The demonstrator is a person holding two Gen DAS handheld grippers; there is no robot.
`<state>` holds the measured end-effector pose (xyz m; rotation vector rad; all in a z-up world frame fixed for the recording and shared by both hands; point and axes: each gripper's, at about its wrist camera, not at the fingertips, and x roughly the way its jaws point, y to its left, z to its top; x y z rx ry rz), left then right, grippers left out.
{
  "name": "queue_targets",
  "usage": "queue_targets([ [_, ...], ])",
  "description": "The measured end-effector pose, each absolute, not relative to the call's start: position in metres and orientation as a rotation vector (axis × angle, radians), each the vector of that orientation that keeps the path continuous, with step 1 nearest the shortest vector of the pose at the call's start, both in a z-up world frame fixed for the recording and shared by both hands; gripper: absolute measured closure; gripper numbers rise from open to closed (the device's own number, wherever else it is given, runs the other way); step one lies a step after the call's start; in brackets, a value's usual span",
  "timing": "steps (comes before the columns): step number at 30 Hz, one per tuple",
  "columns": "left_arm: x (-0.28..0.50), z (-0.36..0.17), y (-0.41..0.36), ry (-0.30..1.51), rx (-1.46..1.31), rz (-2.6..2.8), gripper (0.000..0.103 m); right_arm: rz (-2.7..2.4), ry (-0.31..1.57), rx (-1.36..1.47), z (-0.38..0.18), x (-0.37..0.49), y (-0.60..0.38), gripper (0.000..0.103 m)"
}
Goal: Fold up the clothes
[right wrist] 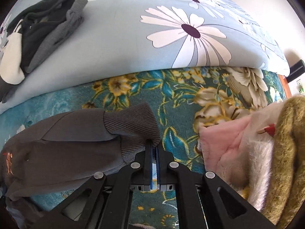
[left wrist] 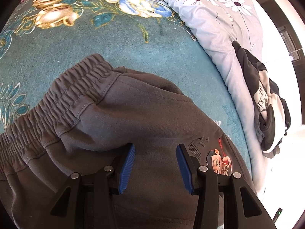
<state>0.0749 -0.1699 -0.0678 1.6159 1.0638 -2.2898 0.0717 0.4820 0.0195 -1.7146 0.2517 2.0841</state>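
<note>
Grey sweatpants [left wrist: 124, 114] lie on a teal floral blanket [left wrist: 76, 43], with the elastic waistband [left wrist: 63, 95] at the left and a cartoon print [left wrist: 219, 162] near my left gripper. My left gripper [left wrist: 155, 152] is open, its blue pads hovering over the seat of the pants. In the right wrist view the pant legs [right wrist: 63, 143] stretch left, ending in ribbed cuffs [right wrist: 137, 126]. My right gripper [right wrist: 154, 147] is shut on the edge of the lower cuff.
A pale blue quilt with white flowers [right wrist: 171, 38] lies folded beyond the pants. A dark and white garment pile [right wrist: 32, 36] sits on it, also in the left wrist view [left wrist: 266, 103]. A pink and olive fluffy item [right wrist: 257, 152] lies at the right.
</note>
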Motion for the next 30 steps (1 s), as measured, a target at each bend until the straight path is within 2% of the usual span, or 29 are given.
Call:
queue_targets([
  [4,0.078,-0.052,-0.17,1.012,1.6,-2.348,0.054,2.06,0.188,-1.725,0.021,0.069,0.481,0.098],
  [9,0.088,-0.02,-0.185,0.967,1.49,-2.435,0.054,2.116,0.084,-1.666,0.051,0.073,0.473,0.093],
  [11,0.09,-0.014,-0.197,0.955,1.473,-2.442,0.054,2.183,0.098,-1.632,0.065,0.075,0.467,0.086],
  [13,0.089,-0.011,-0.212,0.902,1.481,-2.453,0.054,2.274,0.138,-1.624,0.074,0.072,0.453,0.067],
  [16,0.086,-0.012,-0.237,0.767,1.505,-2.506,0.05,2.399,0.109,-1.677,0.075,0.057,0.416,0.058],
  [20,0.066,-0.032,-0.264,0.663,1.668,-2.526,0.049,2.524,-0.01,-1.781,0.064,0.027,0.361,0.058],
  [26,0.058,-0.055,-0.274,0.877,1.856,-2.592,0.049,2.567,-0.1,-1.916,0.029,-0.023,0.303,0.058],
  [30,0.055,-0.058,-0.272,0.926,1.892,-2.649,0.048,2.566,-0.133,-1.968,0.012,-0.044,0.286,0.058],
])
